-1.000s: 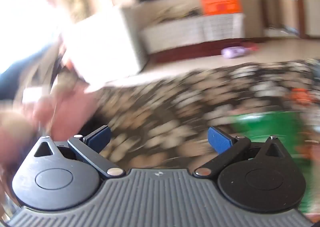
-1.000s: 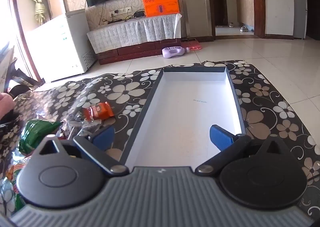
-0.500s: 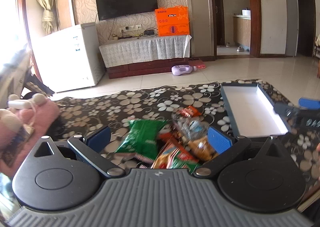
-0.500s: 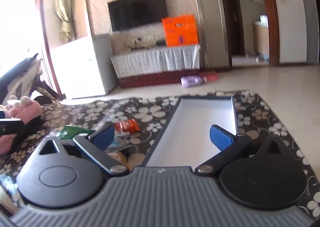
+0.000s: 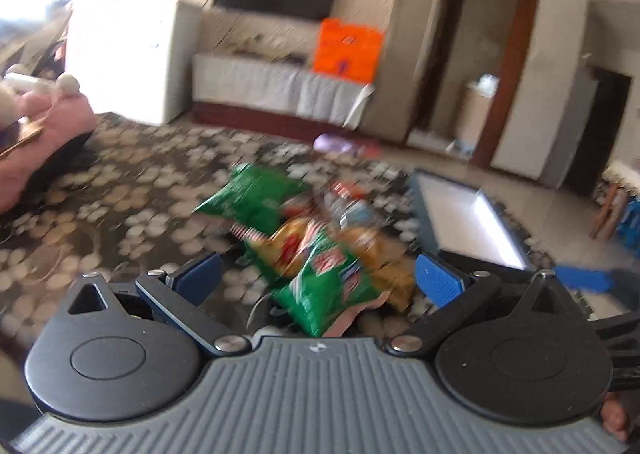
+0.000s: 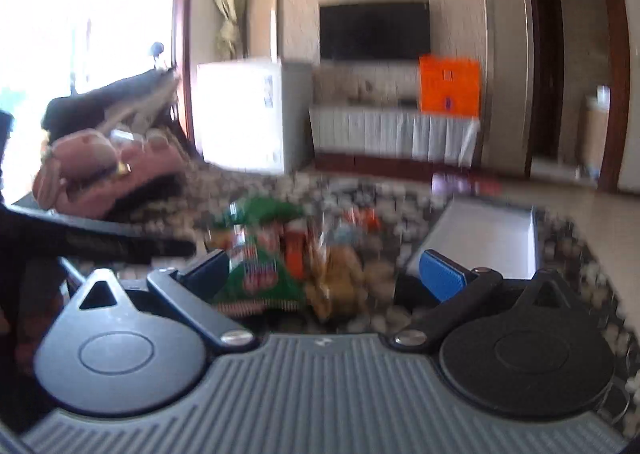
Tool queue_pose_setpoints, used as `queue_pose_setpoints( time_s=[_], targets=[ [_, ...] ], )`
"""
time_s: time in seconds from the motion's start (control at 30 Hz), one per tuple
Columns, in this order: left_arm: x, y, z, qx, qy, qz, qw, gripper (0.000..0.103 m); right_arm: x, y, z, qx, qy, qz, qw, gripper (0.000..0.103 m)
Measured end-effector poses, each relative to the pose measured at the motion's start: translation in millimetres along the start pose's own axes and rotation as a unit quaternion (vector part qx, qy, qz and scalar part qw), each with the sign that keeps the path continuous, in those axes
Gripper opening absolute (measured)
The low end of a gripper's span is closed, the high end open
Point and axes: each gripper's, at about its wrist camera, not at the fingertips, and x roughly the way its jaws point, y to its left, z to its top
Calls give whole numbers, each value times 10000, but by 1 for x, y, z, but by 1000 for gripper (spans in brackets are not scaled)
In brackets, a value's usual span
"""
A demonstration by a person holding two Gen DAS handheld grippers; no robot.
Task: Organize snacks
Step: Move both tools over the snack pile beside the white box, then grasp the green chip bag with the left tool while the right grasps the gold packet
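Note:
A heap of snack packets (image 5: pixel 316 238) lies on the flowered tablecloth (image 5: pixel 120 209), with a large green bag (image 5: pixel 252 197) at its back left and a smaller green packet (image 5: pixel 328 286) nearest me. My left gripper (image 5: pixel 318 276) hangs open just above that near packet, touching nothing. To the right lies a shallow dark-rimmed box (image 5: pixel 464 225) with a white floor. In the right wrist view the same heap (image 6: pixel 288 254) sits ahead of my open right gripper (image 6: pixel 324 274), and the box (image 6: pixel 488 238) is at the right. Both views are blurred.
A pink plush toy (image 5: pixel 44 125) rests at the table's left edge. Beyond the table stand a white chest freezer (image 5: pixel 128 53), a TV bench with an orange carton (image 5: pixel 346 49), and a purple bottle (image 5: pixel 332 141) on the floor. The right gripper's blue finger (image 5: pixel 584 280) shows at right.
Both grippers have swung left and down toward the snack heap, which now sits between their fingers in both views. The box has shifted to the right side of the right wrist view.

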Motion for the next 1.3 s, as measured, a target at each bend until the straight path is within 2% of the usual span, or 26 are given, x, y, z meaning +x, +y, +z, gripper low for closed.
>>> queue_pose_setpoints(
  time_s=[0.1,0.17,0.27,0.4,0.47,0.57,0.77,0.9,1.0,1.17,1.23,1.3],
  targets=[
    [20,-1,1,7,433,314,9986,103,6,16,2,-405,-171,26,9990,101],
    [31,0,4,-101,641,460,9968,103,10,21,1,-487,-45,50,9988,101],
    [45,-4,13,74,653,545,9964,103,13,17,3,-257,98,233,9994,101],
    [63,-10,25,507,707,604,9944,103,22,17,14,-607,285,184,9976,98],
    [74,-11,29,756,818,654,9916,103,32,12,20,-693,379,207,9967,87],
    [92,-17,27,1275,1173,800,9816,103,44,-3,30,-602,477,172,9969,79],
    [104,-15,10,1503,1428,681,9759,103,67,-30,38,-409,801,484,9948,77],
    [109,-16,1,1535,1563,576,9740,103,84,-32,31,-742,1083,500,9901,75],
    [112,-17,-1,1553,1548,514,9743,103,90,-33,26,-800,1266,560,9871,75],
    [121,-15,1,1310,1636,498,9765,103,97,-27,24,-879,1376,743,9838,74],
    [123,-18,0,1386,1617,496,9758,101,103,-23,23,-996,1478,783,9809,69],
    [128,-20,-1,1457,1664,541,9737,94,109,-22,22,-1048,1595,859,9779,63]
  ],
)
